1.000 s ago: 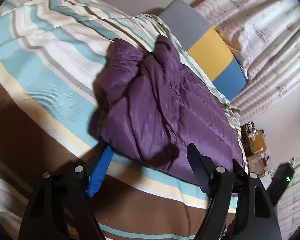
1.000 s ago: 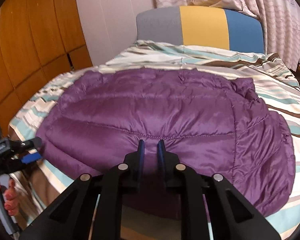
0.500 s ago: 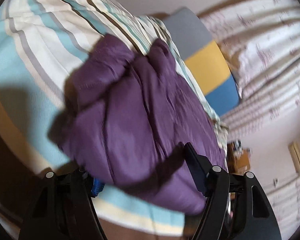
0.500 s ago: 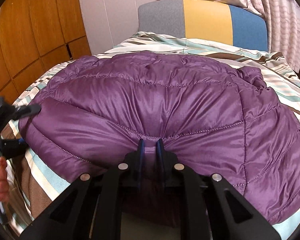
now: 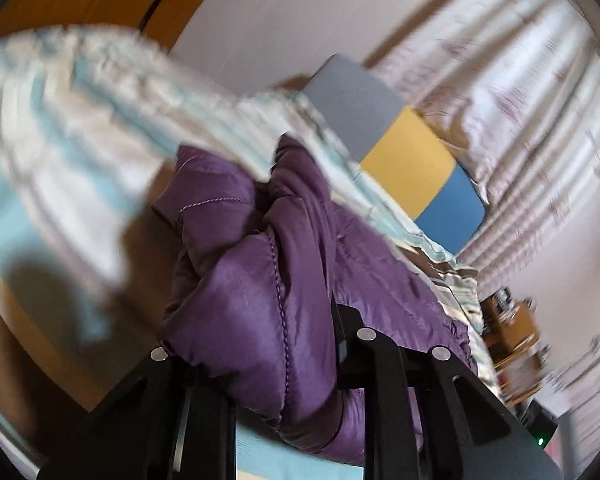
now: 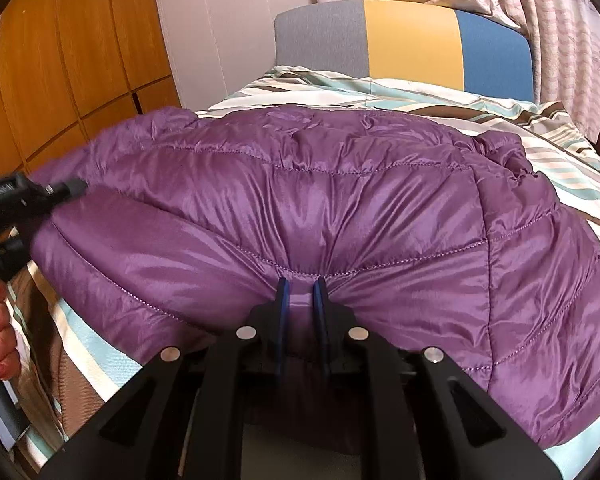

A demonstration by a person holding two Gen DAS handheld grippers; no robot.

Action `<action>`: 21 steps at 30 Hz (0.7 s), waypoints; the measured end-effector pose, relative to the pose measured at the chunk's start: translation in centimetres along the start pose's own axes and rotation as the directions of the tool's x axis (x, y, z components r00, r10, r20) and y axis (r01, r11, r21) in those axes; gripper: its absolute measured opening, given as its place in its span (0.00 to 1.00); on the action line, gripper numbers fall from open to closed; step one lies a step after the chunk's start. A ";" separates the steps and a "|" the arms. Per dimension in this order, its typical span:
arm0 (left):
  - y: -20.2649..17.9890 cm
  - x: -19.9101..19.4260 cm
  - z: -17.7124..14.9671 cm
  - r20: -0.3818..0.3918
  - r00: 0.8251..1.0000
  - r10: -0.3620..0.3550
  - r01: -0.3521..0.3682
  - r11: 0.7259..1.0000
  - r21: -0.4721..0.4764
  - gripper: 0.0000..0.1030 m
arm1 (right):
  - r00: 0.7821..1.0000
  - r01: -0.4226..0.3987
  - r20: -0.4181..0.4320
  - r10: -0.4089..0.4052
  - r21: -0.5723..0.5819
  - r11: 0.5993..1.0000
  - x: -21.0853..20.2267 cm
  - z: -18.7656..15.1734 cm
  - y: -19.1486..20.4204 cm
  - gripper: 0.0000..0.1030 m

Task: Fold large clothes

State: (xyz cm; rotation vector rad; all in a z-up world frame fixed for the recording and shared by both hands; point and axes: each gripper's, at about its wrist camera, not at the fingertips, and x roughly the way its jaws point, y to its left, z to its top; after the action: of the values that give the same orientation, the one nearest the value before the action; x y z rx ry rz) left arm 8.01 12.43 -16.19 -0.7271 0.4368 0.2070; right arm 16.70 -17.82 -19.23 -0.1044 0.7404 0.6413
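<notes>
A purple quilted puffer jacket [image 6: 340, 216] lies spread on the striped bed [image 6: 560, 160]. My right gripper [image 6: 300, 292] is shut on the jacket's near hem at its middle. In the left wrist view a bunched fold of the jacket [image 5: 252, 296] fills the gap between the fingers of my left gripper [image 5: 256, 340], which is closed on it; the fingertips are hidden by the fabric. The left gripper also shows at the jacket's left end in the right wrist view [image 6: 66, 188].
A grey, yellow and blue headboard [image 6: 408, 48] stands at the bed's far end. Wooden wardrobe doors [image 6: 60, 60] are on the left, curtains [image 6: 540, 20] on the right. A cluttered shelf [image 5: 512, 332] stands beside the bed.
My left gripper moved onto the jacket's left end, closed on a fold and lifted it. My right gripper stayed shut on the hem, and the jacket rose and bulged.
</notes>
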 end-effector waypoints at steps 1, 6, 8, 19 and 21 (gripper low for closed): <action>-0.9 -0.4 0.0 0.020 1.000 -0.001 0.001 0.999 0.047 0.20 | 1.000 -0.004 0.001 0.004 0.010 1.000 -0.1 0.0 -0.2 0.11; -6.0 -2.1 -0.5 0.103 0.995 0.006 -0.040 0.944 0.328 0.20 | 0.999 -0.031 0.013 0.031 0.056 0.998 -0.8 -0.1 -1.0 0.12; -6.9 -2.4 -0.6 0.108 0.994 0.012 -0.052 0.925 0.376 0.20 | 0.998 -0.058 0.020 0.057 0.092 0.994 -1.4 -0.1 -1.6 0.16; -13.1 -2.4 -1.5 0.166 0.986 -0.001 -0.103 0.781 0.616 0.20 | 0.954 0.265 0.073 -0.291 0.250 0.931 -8.0 -0.4 -9.0 0.50; -14.3 -2.3 -1.9 0.172 0.985 -0.017 -0.100 0.754 0.649 0.20 | 0.924 0.355 0.051 -0.378 0.251 0.901 -8.3 -0.4 -10.5 0.50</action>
State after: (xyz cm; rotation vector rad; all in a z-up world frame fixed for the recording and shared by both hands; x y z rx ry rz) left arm 10.14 0.55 -7.89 0.0031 0.3298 0.1391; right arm 17.94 -30.61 -15.41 0.0093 0.6740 0.1915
